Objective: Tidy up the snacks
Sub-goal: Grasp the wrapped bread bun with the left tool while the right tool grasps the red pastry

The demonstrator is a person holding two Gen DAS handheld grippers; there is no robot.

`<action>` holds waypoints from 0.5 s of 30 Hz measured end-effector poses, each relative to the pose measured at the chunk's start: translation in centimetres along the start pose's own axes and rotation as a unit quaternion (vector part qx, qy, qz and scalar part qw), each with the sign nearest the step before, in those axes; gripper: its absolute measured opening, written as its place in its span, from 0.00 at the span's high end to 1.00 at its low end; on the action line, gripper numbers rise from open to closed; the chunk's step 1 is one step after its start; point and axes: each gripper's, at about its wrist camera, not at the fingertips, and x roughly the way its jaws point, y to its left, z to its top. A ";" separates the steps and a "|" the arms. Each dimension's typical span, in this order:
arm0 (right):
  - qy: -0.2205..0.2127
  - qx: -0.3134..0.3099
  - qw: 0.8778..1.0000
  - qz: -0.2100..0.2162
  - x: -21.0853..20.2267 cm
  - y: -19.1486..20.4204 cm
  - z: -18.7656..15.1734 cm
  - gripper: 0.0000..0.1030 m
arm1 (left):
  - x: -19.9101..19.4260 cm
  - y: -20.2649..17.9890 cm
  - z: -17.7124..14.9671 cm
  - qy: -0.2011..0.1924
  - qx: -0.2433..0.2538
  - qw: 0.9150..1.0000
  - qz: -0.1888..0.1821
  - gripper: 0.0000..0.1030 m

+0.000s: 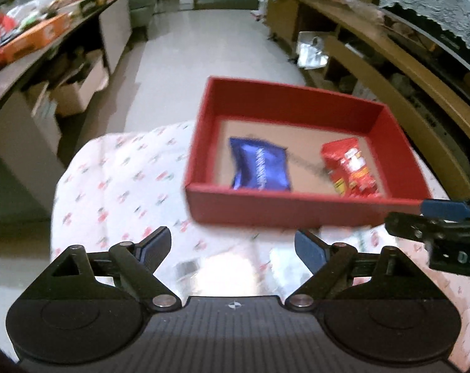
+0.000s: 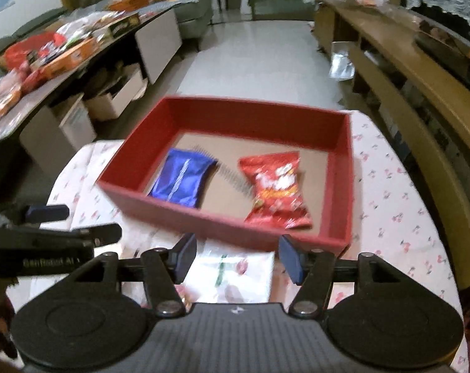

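Observation:
A red box (image 1: 284,209) (image 2: 179,208) stands on the cloth-covered table. Inside it lie a blue snack packet (image 1: 259,164) (image 2: 182,180) on the left and a red snack packet (image 1: 349,168) (image 2: 276,189) on the right, with a metal spring (image 2: 231,177) between them. My left gripper (image 1: 233,248) is open and empty, just short of the box's near wall. My right gripper (image 2: 235,255) is open and empty above a white snack packet (image 2: 235,275) that lies on the table in front of the box. A shiny packet (image 1: 222,267) lies below the left gripper.
The table wears a white cloth with small red prints (image 1: 116,180) (image 2: 390,202). A long counter (image 1: 33,49) (image 2: 48,62) piled with snacks and boxes runs along the left. Wooden shelving (image 1: 390,62) (image 2: 421,77) runs along the right. The floor (image 1: 210,43) lies beyond.

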 end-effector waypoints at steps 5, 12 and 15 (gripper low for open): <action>0.012 -0.003 1.000 0.007 -0.1 1.0 -1.0 0.26 | 0.5 1.7 -1.2 0.024 -0.030 0.999 -0.002 0.11; 0.015 -0.006 1.000 0.017 0.0 1.7 -1.1 0.25 | 3.4 1.8 -2.1 0.072 -0.066 0.995 -0.003 0.07; 0.020 -0.008 1.000 0.022 0.1 1.8 -1.2 0.25 | 4.7 1.2 -2.1 0.082 -0.070 0.994 0.010 0.02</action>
